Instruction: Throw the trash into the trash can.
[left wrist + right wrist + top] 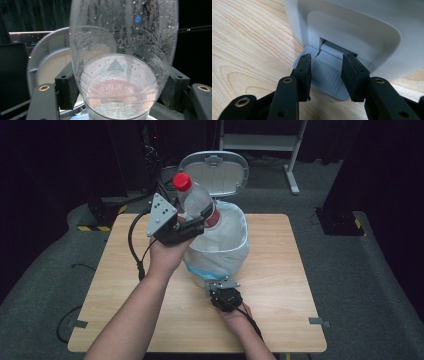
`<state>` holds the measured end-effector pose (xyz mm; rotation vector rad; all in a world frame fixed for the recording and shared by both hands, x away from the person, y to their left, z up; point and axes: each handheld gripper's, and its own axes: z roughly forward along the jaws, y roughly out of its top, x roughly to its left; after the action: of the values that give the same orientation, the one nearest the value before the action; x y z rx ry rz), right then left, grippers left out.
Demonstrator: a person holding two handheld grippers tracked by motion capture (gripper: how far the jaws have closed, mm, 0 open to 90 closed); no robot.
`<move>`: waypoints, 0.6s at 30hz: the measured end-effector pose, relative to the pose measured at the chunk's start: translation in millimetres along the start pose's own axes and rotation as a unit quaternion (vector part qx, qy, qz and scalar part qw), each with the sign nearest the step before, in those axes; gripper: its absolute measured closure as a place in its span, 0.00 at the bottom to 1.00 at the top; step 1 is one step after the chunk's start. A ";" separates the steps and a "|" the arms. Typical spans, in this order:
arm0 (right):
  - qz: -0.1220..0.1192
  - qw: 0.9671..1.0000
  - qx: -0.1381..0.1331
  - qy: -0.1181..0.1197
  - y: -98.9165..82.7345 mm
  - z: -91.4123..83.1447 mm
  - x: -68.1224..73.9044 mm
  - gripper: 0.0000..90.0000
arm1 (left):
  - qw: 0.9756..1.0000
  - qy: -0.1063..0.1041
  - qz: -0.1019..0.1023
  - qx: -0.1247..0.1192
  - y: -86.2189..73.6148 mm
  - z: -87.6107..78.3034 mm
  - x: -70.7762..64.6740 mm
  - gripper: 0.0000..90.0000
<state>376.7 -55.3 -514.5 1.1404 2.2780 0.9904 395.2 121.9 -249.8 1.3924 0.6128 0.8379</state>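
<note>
1. Left of centre in the high view, the left gripper clamps a clear bottle with a red cap, tilted above the bin.
2. Lower centre, the right gripper presses the bin's grey pedal, jaws narrowly parted over it.
3. The lid stands open on the wooden table.

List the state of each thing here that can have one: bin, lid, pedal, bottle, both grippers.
Pedal bin: upright on the table, white liner inside.
Lid: open, swung back.
Pedal: under the right gripper, jaws apart over it.
Bottle: red cap on, tilted, above the bin.
Left gripper: shut on the bottle.
</note>
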 end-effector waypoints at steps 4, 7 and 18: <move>-0.001 1.000 0.000 0.000 0.0 -0.1 -0.1 0.66 | 1.000 -0.006 0.000 0.004 0.2 10.2 -1.1 0.33; 0.000 1.000 0.000 0.001 0.0 0.0 -0.2 0.67 | 1.000 -0.012 -0.015 0.009 -1.0 17.6 1.9 0.33; -0.001 1.000 0.000 0.001 -0.1 0.0 -0.3 0.67 | 0.999 -0.003 -0.022 0.036 -12.4 45.5 11.7 0.32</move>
<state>376.8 -55.5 -514.6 1.1360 2.2798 0.9918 440.2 104.6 -256.0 1.4420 0.6723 0.7820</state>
